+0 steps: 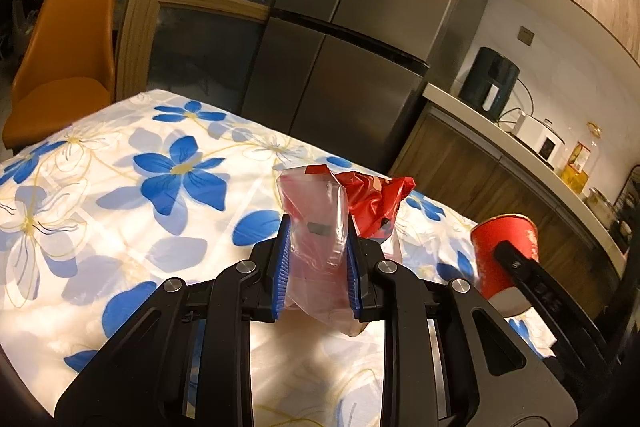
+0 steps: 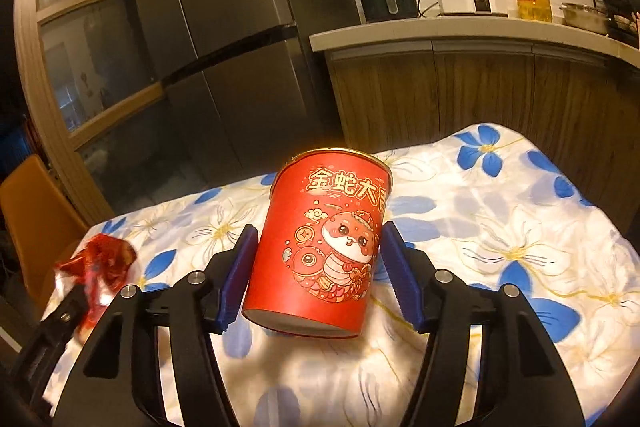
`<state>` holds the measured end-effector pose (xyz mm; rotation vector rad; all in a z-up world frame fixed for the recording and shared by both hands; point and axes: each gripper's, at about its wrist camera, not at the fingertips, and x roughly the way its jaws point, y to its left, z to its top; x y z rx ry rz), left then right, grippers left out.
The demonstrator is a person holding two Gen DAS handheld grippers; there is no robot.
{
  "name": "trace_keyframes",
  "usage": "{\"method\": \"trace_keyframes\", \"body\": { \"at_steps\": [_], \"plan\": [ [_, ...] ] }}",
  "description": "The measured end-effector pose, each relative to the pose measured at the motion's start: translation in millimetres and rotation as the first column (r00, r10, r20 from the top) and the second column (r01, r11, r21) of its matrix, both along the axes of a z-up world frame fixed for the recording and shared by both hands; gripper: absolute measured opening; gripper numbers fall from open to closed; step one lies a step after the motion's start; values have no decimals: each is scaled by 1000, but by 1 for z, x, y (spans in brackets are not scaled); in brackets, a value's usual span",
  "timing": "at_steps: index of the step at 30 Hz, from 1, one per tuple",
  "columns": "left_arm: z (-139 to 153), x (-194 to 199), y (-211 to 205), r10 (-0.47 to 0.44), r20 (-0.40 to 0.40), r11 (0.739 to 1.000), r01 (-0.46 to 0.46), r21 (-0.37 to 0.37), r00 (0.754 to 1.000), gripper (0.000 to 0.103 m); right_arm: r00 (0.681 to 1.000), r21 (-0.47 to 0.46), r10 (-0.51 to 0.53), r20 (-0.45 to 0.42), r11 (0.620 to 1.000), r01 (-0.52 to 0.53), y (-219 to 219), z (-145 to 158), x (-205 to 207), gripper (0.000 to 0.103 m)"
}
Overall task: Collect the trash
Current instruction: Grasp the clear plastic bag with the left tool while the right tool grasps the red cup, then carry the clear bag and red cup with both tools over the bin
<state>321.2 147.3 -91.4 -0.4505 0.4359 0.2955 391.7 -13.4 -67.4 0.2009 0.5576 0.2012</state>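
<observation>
Above the desk (image 1: 120, 155) with its blue-flowered cloth, the left hand-held gripper (image 1: 318, 259) pinches a clear plastic bag (image 1: 316, 227) with red contents between its blue pads (image 1: 281, 267). A crumpled red wrapper (image 1: 376, 203) shows just behind the bag; whether it is part of the same bundle cannot be told. The bundle appears lifted off the cloth.

The right hand-held gripper (image 2: 318, 267) brackets a red paper bucket (image 2: 320, 247). The left pad (image 2: 240, 279) looks to touch the bucket wall; the right pad (image 2: 404, 279) stands slightly clear, so a firm grip cannot be confirmed. The bucket tilts slightly, with its open, gold-rimmed mouth facing up and away from the camera. It bears a cartoon snake and gold Chinese characters, and its base sits close to the cloth.

Judged step: trash is in hand and the bucket serves as the receptacle. The next move calls for steadying the bucket, carrying the bag over its mouth, and releasing it inside. The light film bag may cling to the pads on release.
</observation>
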Motion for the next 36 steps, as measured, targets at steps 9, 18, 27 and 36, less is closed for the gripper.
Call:
{"method": "trace_keyframes", "body": {
  "at_steps": [9, 18, 27, 36],
  "plan": [
    [14, -9, -32, -81, -14, 996, 81, 42, 997, 23, 995, 11, -2, 98, 1000, 1, -47, 39, -59, 61],
    [44, -33, -97, -193, 22, 977, 190, 100, 981, 23, 983, 64, -51, 175, 997, 41, -107, 73, -112, 61],
    [72, -46, -187, -346, 56, 931, 336, 144, 936, 23, 963, 78, -146, 225, 988, 131, -171, 89, -146, 61],
    [94, -48, -293, -514, 90, 848, 489, 204, 853, 23, 903, 75, -319, 288, 948, 310, -263, 97, -179, 62]
  ]
}}
